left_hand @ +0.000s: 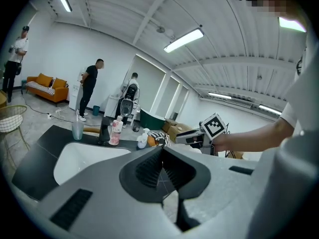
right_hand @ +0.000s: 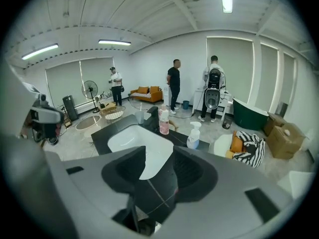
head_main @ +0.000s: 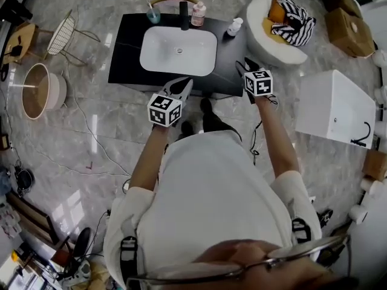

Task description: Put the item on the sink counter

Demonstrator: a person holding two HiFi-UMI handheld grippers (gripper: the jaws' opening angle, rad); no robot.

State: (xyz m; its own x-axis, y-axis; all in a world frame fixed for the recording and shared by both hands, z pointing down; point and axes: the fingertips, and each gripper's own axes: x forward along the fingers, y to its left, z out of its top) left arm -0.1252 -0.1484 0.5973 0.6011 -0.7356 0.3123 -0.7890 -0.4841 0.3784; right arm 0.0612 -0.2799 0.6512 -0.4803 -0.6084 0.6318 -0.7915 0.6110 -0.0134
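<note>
The black sink counter (head_main: 124,53) with a white basin (head_main: 178,50) lies ahead of me. At its back stand a cup (head_main: 153,15), a black faucet (head_main: 184,15) and a pink bottle (head_main: 198,14). A white spray bottle (head_main: 234,26) stands upright at the right end, also visible in the right gripper view (right_hand: 193,136). My right gripper (right_hand: 159,156) hovers over the counter's front right corner, open, with nothing between its jaws. My left gripper (left_hand: 160,152) hangs before the counter's front edge, jaws together and empty.
A white round seat (head_main: 266,47) with a striped cloth (head_main: 296,26) stands right of the counter, a white cabinet (head_main: 335,107) nearer me. A wire basket (head_main: 60,35) and round tub (head_main: 39,89) sit left. Three people (right_hand: 173,86) stand far behind the sink.
</note>
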